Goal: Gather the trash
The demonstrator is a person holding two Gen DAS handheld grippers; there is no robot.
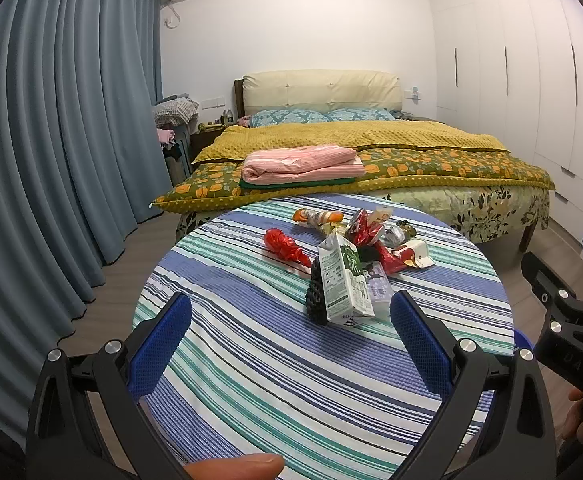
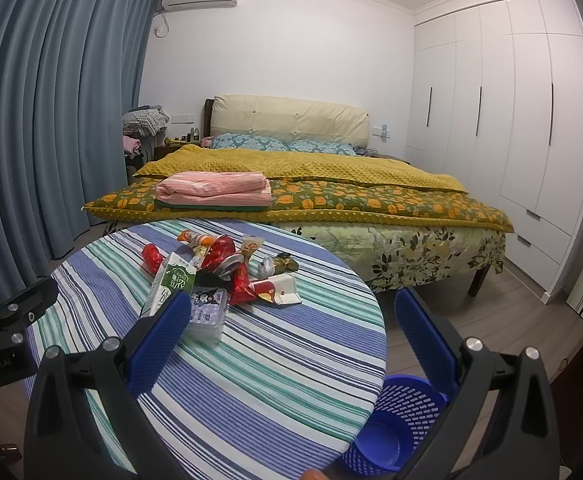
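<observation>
- Both tools, left tool [image 1: 290, 344] and right tool [image 2: 291, 342], are shown spread and empty.
- The trash pile, fronted by an upright milk carton [image 1: 343, 284], is seen mid-bench [image 1: 251, 380], straight ahead of the left tool, judged nearer.
- A blue basket [image 2: 395, 428] is seen on the floor, at the bench's right.

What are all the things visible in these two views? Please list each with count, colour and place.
table: 1, blue-green striped cloth, in front
milk carton: 1, green-white, upright on table
trash pile: several wrappers, mostly red, table middle
basket: 1, blue, on floor right of table, empty
bed: 1, yellow quilt, behind table
folded clothes: 1 stack, pink over green, on bed
curtain: blue, left
wardrobe: white, right
left gripper: open, empty
right gripper: open, empty
</observation>
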